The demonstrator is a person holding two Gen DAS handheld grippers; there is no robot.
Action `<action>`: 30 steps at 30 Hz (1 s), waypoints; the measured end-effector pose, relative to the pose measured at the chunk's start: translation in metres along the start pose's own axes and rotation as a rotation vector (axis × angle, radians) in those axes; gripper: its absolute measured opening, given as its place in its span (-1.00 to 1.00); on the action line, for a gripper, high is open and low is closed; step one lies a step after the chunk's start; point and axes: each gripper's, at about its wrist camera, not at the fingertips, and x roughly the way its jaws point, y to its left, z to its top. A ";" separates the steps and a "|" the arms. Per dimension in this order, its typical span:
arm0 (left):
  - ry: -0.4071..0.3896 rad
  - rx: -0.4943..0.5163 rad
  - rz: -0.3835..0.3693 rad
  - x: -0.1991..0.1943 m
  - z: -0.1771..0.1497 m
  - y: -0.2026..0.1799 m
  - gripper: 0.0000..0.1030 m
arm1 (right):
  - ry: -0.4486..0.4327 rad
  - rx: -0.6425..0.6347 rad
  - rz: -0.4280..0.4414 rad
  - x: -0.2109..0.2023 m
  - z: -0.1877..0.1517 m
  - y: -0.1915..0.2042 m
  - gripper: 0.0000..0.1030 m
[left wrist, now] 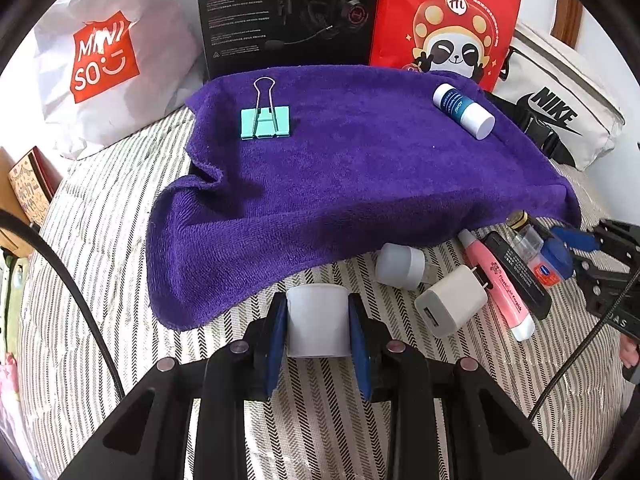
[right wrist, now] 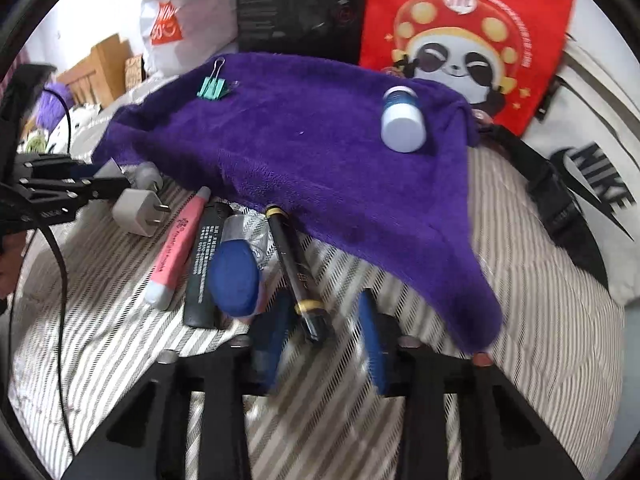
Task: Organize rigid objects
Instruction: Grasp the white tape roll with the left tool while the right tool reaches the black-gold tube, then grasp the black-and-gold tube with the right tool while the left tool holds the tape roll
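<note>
My left gripper [left wrist: 317,320] is shut on a white cylindrical cap [left wrist: 317,322], held just above the striped bed near the purple towel's front edge [left wrist: 320,168]. On the towel lie a green binder clip [left wrist: 265,120] and a white-and-blue tube [left wrist: 464,110]. My right gripper [right wrist: 326,332] is open around the near end of a black pen with gold rings [right wrist: 296,272], not touching it. Beside it lie a blue oval object [right wrist: 236,280], a black lighter-like stick [right wrist: 206,264], a pink pen [right wrist: 176,248], and a white charger plug [right wrist: 138,210].
A second white cap [left wrist: 400,266] lies by the charger [left wrist: 452,300]. Behind the towel stand a Miniso bag [left wrist: 108,60], a black headset box [left wrist: 288,12], a red panda bag [left wrist: 448,20] and a Nike bag [left wrist: 560,116]. The left gripper also shows in the right wrist view [right wrist: 60,188].
</note>
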 end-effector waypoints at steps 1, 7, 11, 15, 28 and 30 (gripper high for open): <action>-0.001 0.002 0.001 0.000 0.000 0.000 -0.45 | -0.017 -0.010 0.002 0.000 0.001 0.001 -0.54; -0.010 -0.002 -0.006 -0.001 -0.001 0.001 -0.45 | 0.014 0.052 0.074 -0.006 -0.004 -0.004 -0.76; -0.010 0.000 0.001 -0.001 -0.001 -0.001 -0.45 | 0.016 0.053 0.094 -0.007 -0.008 0.000 -0.76; -0.006 -0.006 -0.004 -0.001 -0.001 0.000 -0.45 | 0.002 0.082 0.095 0.001 0.001 -0.001 -0.75; -0.048 0.003 0.005 0.003 -0.002 -0.001 -0.45 | 0.005 0.162 0.050 -0.008 -0.011 -0.009 -0.79; -0.061 0.007 0.009 0.003 -0.002 -0.002 -0.45 | -0.010 0.187 0.050 -0.009 -0.014 -0.010 -0.79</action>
